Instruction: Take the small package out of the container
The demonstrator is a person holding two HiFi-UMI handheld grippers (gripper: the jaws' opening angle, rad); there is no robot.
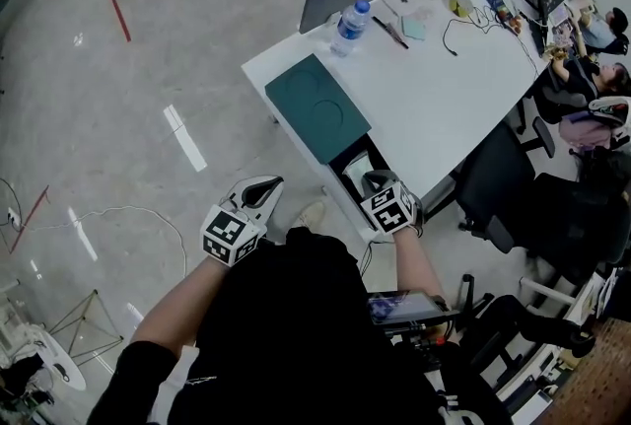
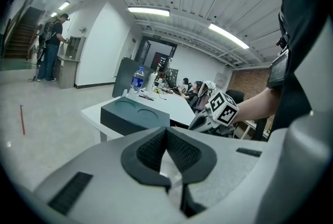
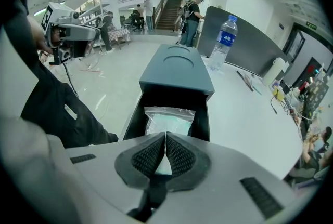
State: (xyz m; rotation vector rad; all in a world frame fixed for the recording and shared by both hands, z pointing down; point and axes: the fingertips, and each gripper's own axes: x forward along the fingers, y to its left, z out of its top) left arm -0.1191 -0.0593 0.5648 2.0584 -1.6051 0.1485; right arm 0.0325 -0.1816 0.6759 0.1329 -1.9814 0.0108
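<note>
Both pairs of jaws are pressed together, tips meeting, with nothing pinched between them. The right gripper [image 3: 165, 135] hovers at the open end of the dark teal container [image 3: 177, 69]. Inside that opening lies the small package [image 3: 169, 118], a clear bag with pale contents. The left gripper [image 2: 166, 130] hangs off the table's edge, over the floor and apart from the container. The container sits at the near corner of the white table [image 1: 444, 88], and a water bottle [image 1: 349, 27] stands beyond it.

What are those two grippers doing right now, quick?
Left gripper: closed, empty.
Right gripper: closed at the small package; whether it pinches it cannot be told.
</note>
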